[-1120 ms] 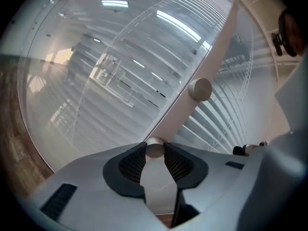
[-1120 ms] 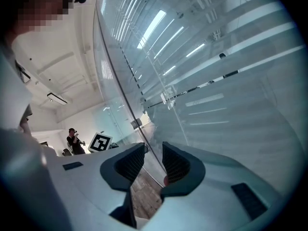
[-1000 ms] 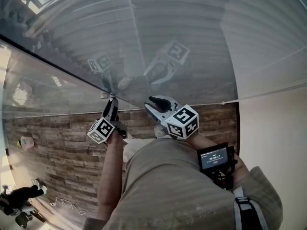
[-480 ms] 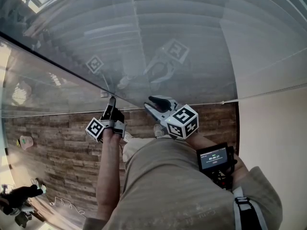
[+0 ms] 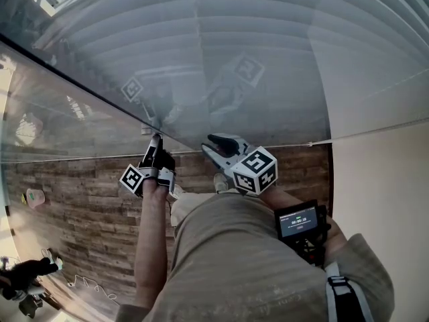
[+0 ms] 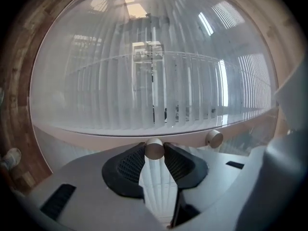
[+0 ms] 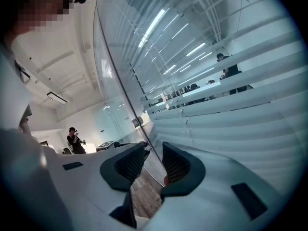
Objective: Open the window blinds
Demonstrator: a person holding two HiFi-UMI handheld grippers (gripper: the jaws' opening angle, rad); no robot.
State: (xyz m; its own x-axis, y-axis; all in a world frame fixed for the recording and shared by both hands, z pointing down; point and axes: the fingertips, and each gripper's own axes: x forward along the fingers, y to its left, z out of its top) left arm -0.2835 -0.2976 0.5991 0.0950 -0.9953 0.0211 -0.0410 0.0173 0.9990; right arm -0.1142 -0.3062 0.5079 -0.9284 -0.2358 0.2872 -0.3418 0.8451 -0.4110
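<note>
Wood-plank floor (image 5: 80, 213) runs up to a glass wall (image 5: 60, 106), and a plain pale wall (image 5: 382, 180) stands to the right of it. Behind the glass hang the window blinds (image 5: 255, 32), filling the upper part of the head view. In the right gripper view their slats are tilted with narrow gaps between them, and through the gaps show ceiling lights and figures in the room beyond. The left gripper (image 5: 155, 144) is held level against the bottom of the glass, where its jaws are pinched on a small round knob (image 6: 154, 148) on the pale rail under the blinds. A second knob (image 6: 214, 138) of the same kind sits on that rail, a little to the right and free of the jaws. The right gripper (image 5: 209, 145) hangs just beside the left one, near the glass but apart from it. Its jaws are spread with nothing between them but floor seen beyond. A small screen device (image 5: 298, 221) is strapped to the person's right wrist. Far off at the left of the right gripper view, a person (image 7: 74, 139) stands in the office.
</note>
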